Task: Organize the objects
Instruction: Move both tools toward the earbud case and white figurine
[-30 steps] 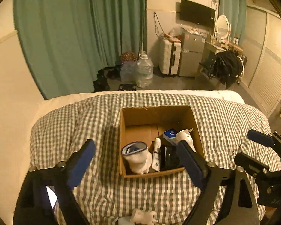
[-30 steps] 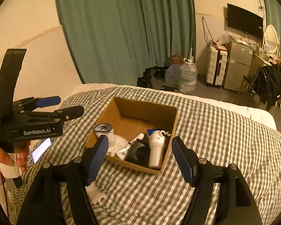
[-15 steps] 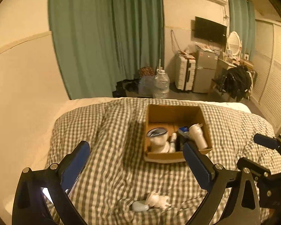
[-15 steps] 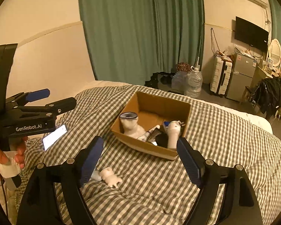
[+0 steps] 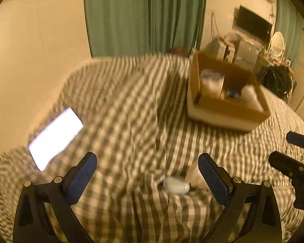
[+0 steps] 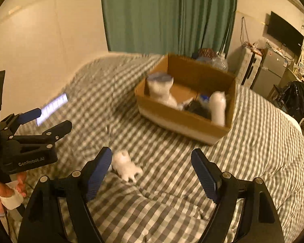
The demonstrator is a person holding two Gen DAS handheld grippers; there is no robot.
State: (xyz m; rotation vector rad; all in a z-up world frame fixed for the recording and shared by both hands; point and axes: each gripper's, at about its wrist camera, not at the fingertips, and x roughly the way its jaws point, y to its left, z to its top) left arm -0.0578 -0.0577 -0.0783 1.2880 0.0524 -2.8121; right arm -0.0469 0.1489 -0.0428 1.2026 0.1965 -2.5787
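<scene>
Black left gripper [image 5: 147, 174] and right gripper [image 6: 152, 168] angled down over checked bedcover [image 6: 253, 141], 2 jaw pairs wide, having just opened, empty; cardboard box [image 6: 184, 121] beyond.

Both wrist views are angled down over the checked bedcover [image 5: 121, 105], near it; the cardboard box [image 6: 184, 121] is shared

Cardboard box [image 6: 184, 119]: one, on the bed [image 6: 253, 151].
White things standing in the box: two, a cup-like one [image 6: 161, 89] and a bottle [image 6: 217, 107].
Dark things in the box: at least one, too blurred to count.
White toy figure [image 6: 125, 165] on the checked cover: one.
Pale oval thing [image 5: 175, 185]: one.
Lit phone [image 5: 54, 137]: one.
Claws: two, left claw [image 5: 147, 178] and right claw [image 6: 152, 172].
</scene>
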